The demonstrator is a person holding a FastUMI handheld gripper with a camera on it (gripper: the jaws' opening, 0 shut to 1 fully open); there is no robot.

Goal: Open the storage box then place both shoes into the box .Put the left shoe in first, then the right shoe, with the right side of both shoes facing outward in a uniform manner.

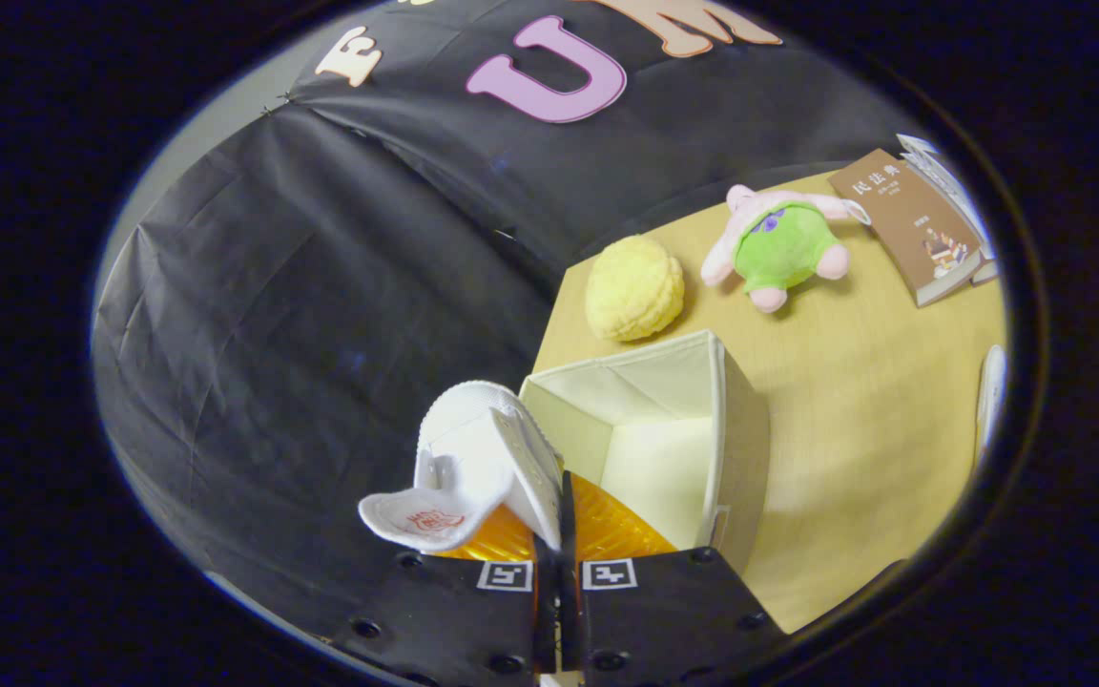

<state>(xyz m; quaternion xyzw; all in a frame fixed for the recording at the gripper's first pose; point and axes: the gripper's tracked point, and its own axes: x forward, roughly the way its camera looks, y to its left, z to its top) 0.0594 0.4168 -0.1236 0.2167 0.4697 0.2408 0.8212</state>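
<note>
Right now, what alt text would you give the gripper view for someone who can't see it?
The gripper holds a white shoe pinched between its closed jaws, lifted beside an open white box on a wooden table. Beyond the box lie a yellow ball, a plush toy and books.

— What do you look like from here?
— My gripper (pixel 559 544) is two broad flat blocks side by side; round screws dot their faces; each carries a small square black-and-white marker near the seam.
— And the fingers (pixel 607 534)?
— Ribbed, translucent; drawn close, a narrow slit between them.
</note>
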